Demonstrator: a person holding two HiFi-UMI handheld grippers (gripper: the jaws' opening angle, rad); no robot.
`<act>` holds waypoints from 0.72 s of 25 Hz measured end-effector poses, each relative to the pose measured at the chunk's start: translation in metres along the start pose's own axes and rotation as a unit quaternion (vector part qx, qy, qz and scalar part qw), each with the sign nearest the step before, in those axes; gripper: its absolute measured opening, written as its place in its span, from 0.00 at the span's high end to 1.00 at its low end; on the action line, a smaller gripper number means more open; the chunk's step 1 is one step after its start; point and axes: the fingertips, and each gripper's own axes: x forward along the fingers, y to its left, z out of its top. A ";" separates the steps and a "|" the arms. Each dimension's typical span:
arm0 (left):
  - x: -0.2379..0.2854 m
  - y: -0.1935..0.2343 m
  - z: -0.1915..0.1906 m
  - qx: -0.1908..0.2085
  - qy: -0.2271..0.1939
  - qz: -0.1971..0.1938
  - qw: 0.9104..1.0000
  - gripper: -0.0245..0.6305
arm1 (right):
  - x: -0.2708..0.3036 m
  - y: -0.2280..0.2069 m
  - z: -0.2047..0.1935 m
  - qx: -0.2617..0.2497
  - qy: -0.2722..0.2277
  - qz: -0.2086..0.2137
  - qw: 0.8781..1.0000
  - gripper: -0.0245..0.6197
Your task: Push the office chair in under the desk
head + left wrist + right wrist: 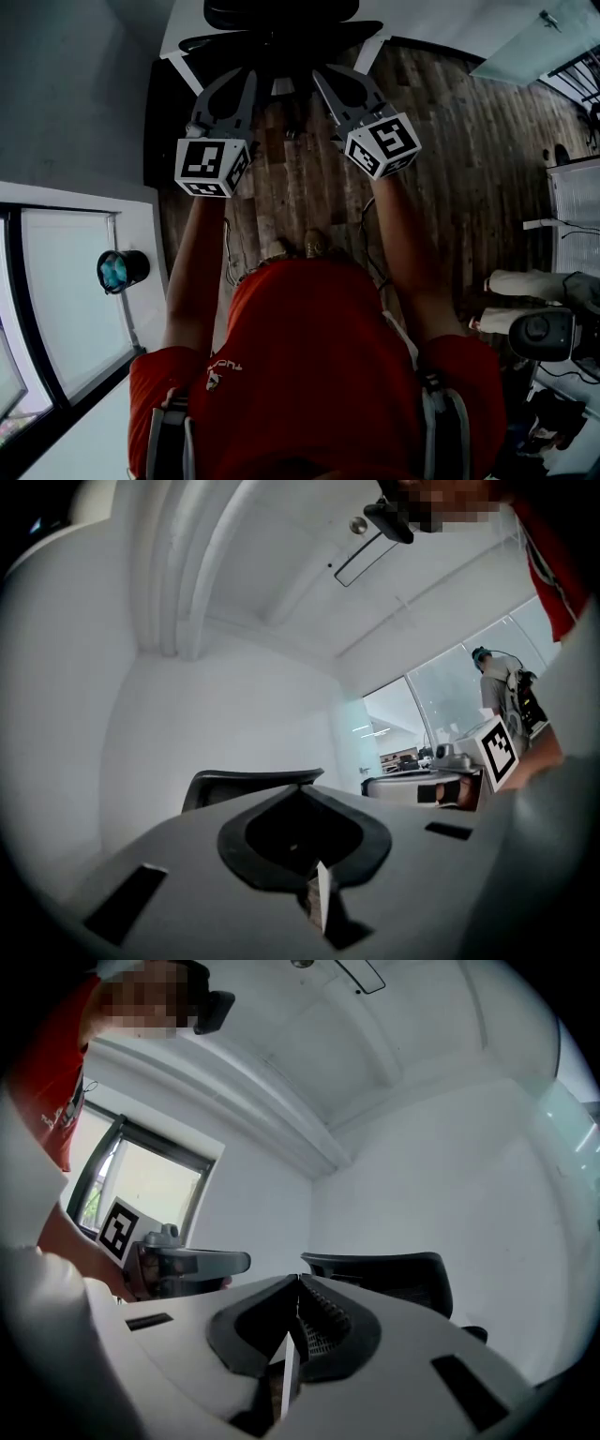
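Observation:
In the head view the black office chair (281, 23) stands at the top, against the white desk (441, 19). Both grippers point forward at it, side by side. My left gripper (247, 75) is shut with nothing between its jaws, and its tips (300, 786) meet in front of the chair's backrest (248, 782). My right gripper (322, 75) is shut too and holds nothing. Its tips (298, 1279) meet just before the backrest (384, 1277). Whether either tip touches the chair I cannot tell.
Dark wooden floor (450, 159) lies under the grippers. A white window sill (84, 309) with a dark round device (122, 270) runs along the left. White furniture (577, 202) and black equipment (548, 335) stand at the right. Another person (502, 682) stands by the glass wall.

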 end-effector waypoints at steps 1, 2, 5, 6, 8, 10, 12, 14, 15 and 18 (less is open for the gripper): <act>-0.001 -0.003 0.001 -0.005 -0.004 -0.002 1.000 0.94 | -0.001 0.006 -0.001 0.001 -0.002 0.003 1.000 0.92; -0.002 -0.005 0.002 -0.009 -0.007 -0.004 1.000 0.95 | -0.001 0.011 -0.001 0.000 -0.005 0.005 1.000 0.92; -0.006 -0.010 0.003 -0.021 -0.011 -0.009 1.000 0.95 | -0.005 0.021 0.000 0.006 -0.015 0.003 1.000 0.92; -0.007 -0.011 0.003 -0.025 -0.011 -0.010 1.000 0.95 | -0.006 0.023 0.000 0.009 -0.017 0.002 1.000 0.92; -0.007 -0.011 0.000 -0.029 -0.009 -0.011 0.999 0.95 | -0.006 0.026 -0.002 0.015 -0.017 0.004 1.000 0.92; -0.007 -0.014 -0.002 -0.032 -0.007 -0.015 0.999 0.95 | -0.006 0.028 -0.002 0.017 -0.016 0.006 1.000 0.92; -0.007 -0.017 -0.002 -0.033 -0.007 -0.019 0.999 0.95 | -0.008 0.028 -0.001 0.015 -0.015 0.006 1.000 0.92; -0.006 -0.019 -0.001 -0.032 -0.009 -0.022 0.999 0.95 | -0.008 0.028 -0.001 0.014 -0.015 0.005 1.000 0.92; -0.006 -0.020 -0.001 -0.033 -0.008 -0.023 0.999 0.95 | -0.009 0.028 -0.001 0.015 -0.015 0.005 1.000 0.92; -0.005 -0.021 -0.002 -0.034 -0.006 -0.026 0.999 0.95 | -0.009 0.028 0.000 0.013 -0.014 0.005 1.000 0.92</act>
